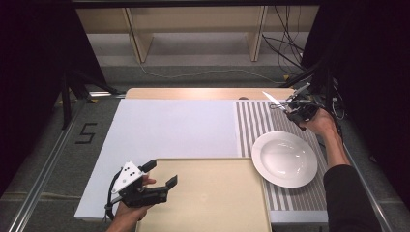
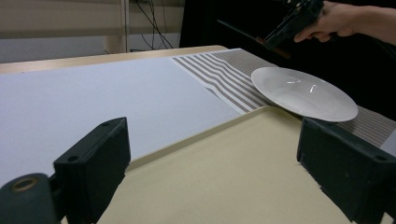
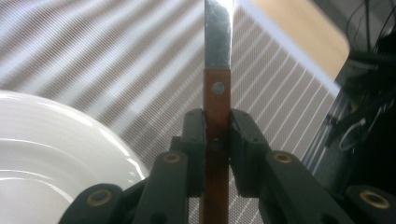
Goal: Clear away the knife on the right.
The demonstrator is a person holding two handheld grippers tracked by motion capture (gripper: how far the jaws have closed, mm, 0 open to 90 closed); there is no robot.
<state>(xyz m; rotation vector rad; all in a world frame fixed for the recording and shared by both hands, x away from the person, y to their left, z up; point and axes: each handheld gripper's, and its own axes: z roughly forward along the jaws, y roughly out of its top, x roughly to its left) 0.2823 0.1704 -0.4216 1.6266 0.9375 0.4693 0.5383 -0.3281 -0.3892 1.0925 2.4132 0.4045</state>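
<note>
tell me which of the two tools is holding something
The right tool, raised beyond the white plate: its jaws clamp a knife by its wooden handle. The left tool is open and empty over the beige board.

Light pools on the table [image 1: 169,125]; black surrounds at 3 and 9 o'clock. Glare whitens the blade [image 3: 218,28]; plate [image 3: 56,154] soft.

One white plate [image 1: 284,158], one knife [image 3: 217,70], one beige board [image 1: 208,198], one striped mat [image 1: 256,121]
</note>
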